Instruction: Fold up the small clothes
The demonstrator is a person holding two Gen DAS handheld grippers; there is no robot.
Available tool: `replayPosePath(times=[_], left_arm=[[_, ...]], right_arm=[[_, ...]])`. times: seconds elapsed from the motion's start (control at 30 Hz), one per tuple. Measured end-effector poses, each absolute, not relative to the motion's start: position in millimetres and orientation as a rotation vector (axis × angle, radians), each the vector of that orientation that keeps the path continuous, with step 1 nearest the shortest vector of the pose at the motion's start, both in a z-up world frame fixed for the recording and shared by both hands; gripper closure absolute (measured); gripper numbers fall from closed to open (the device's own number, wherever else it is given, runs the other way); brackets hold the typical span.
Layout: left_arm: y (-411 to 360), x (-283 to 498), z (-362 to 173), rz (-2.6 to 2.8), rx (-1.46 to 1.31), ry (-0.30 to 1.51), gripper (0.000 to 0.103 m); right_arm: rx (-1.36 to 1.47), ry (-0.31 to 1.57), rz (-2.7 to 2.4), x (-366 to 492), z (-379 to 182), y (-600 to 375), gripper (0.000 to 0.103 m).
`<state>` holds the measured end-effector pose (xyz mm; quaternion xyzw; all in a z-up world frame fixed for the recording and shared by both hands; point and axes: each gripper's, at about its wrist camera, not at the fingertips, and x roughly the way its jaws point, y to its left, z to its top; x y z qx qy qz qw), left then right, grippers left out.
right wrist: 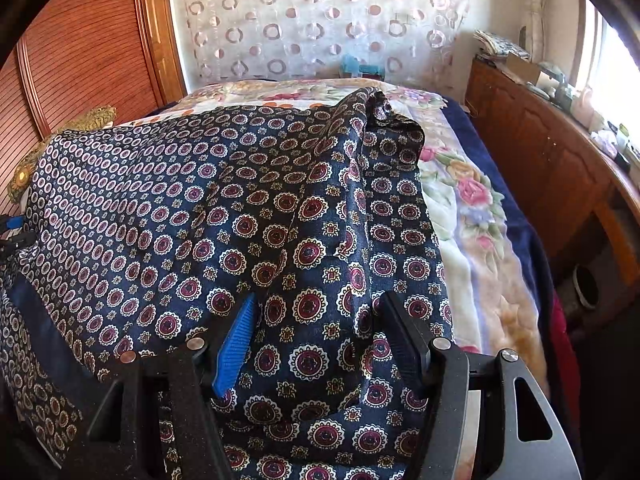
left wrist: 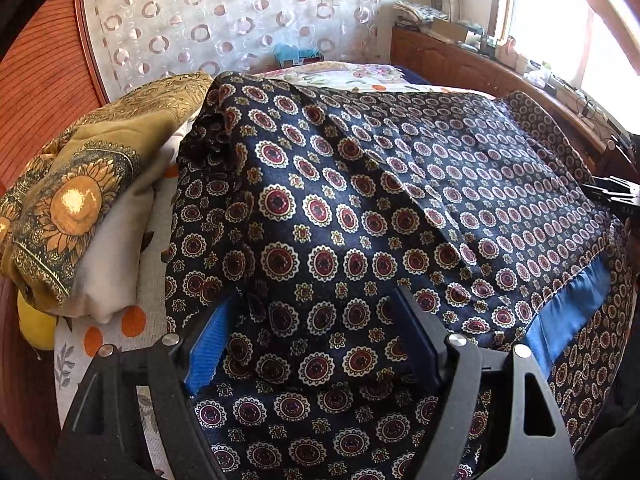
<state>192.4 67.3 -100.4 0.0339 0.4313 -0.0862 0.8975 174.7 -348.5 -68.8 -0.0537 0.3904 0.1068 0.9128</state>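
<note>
navy medallion-print garment spread over bed, thin, slippery, limp; best pinched at a hemmed edge, fabric lying slack between left gripper and right gripper, both parted, unclamped.

A sheer white curtain with ring patterns hangs behind the bed with its floral blanket. A ribbed reddish wooden panel stands left. A cluttered brown wooden cabinet runs beneath the bright sunlit window.
</note>
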Motion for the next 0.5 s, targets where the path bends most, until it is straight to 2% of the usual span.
replayPosePath(times=[0.1,0.27,0.5], left_arm=[[65.2,193.0,-102.3,-0.176,0.068,0.896,0.020],[64.5,192.7,-102.6,-0.174,0.074,0.894,0.020],[72.0,187.4,-97.0,-0.199,0.074,0.917,0.020]], right_arm=[[-0.119,0.806,0.232,176.7,-71.4,-346.6,0.033],[-0.130,0.807,0.233,184.5,-76.5,-340.7,0.028],[-0.130,0.810,0.230,195.1,-89.3,-332.2,0.025]])
